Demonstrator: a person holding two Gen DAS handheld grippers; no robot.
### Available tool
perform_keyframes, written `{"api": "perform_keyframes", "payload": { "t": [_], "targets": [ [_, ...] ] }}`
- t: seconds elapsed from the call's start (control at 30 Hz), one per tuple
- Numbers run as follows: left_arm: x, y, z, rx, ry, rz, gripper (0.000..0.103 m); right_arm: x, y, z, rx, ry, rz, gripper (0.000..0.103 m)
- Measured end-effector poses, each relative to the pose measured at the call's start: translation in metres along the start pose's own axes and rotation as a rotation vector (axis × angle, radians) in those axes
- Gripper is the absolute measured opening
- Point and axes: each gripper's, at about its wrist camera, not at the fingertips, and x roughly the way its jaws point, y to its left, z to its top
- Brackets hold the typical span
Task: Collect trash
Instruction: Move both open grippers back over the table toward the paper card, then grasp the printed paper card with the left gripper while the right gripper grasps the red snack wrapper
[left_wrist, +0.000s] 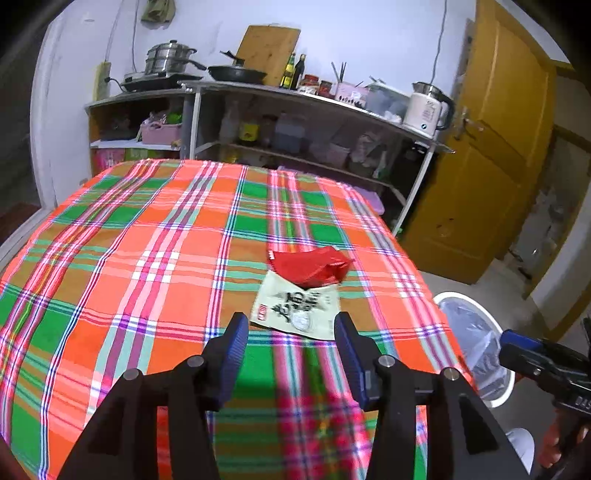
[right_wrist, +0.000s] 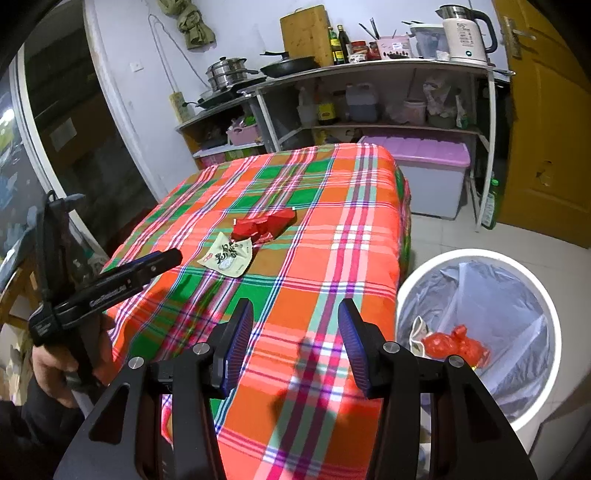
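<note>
Left tongs (left_wrist: 291, 325) wide open, empty, hovering over plaid desk (left_wrist: 147, 258) just short of pale green wrapper (left_wrist: 295, 310) with black Chinese brush lettering, unreadable. Red wrapper (left_wrist: 312, 266) overlaps its far edge. Right tongs (right_wrist: 295, 314) wide open, empty, beside white bin (right_wrist: 535, 295) holding red bag (right_wrist: 458, 345); kettle (right_wrist: 465, 33) marked "55".

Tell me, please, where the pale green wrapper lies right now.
The pale green wrapper lies flat on the plaid tablecloth, just ahead of the open left gripper, touching the red wrapper beyond it.
</note>
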Motion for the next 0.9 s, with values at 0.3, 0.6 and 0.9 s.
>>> {"api": "perform_keyframes", "payload": {
  "t": [0.3,0.6,0.9],
  "targets": [
    [0.047,0.01,0.011,0.012,0.069,0.006,0.048,0.026,0.0,0.009,-0.006,0.03,0.011,0.049],
    [0.084,0.009,0.018,0.029,0.164,-0.037,0.057,0.044,0.0,0.015,-0.011,0.049,0.018,0.049],
    [0.088,-0.012,0.015,0.133,0.175,0.07,0.036,0.053,0.0,0.019,-0.01,0.062,0.026,0.049]
  ]
}}
